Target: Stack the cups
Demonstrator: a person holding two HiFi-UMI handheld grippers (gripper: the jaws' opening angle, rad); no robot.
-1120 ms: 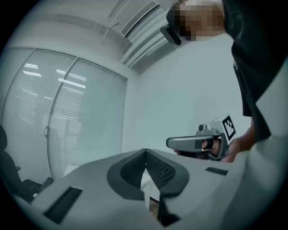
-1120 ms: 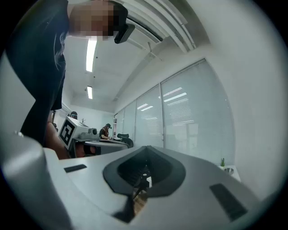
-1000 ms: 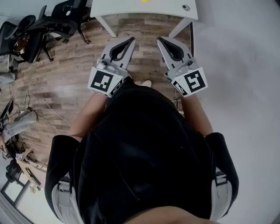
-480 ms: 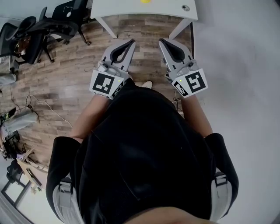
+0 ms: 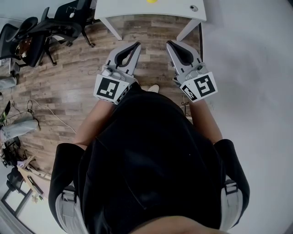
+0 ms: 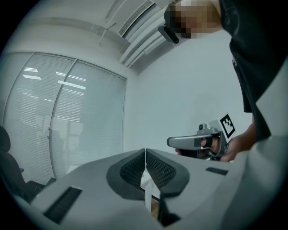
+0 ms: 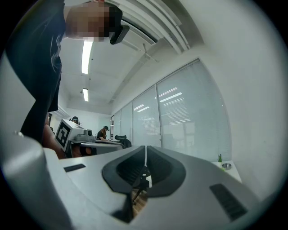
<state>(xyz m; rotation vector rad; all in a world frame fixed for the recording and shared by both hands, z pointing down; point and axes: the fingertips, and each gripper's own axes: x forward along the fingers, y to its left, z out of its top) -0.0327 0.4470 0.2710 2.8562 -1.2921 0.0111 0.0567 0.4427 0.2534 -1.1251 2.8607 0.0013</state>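
Barely anything has shifted: your left gripper (image 5: 138,42) slid slightly nearer you, and your right gripper (image 5: 168,42) has just eased its jaws a hair, yet both pairs meet on nothing. Black square markers top their grey cubes. Both point level over plank floor (image 5: 68,87). Beyond, on the white surface (image 5: 132,8), a yellow thing (image 5: 151,1) is too cropped to call a cup.

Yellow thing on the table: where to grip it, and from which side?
Only a sliver of the yellow thing shows at the head view's top edge, so no grip part can be told. Likely come from the table's near side, where the person stands.
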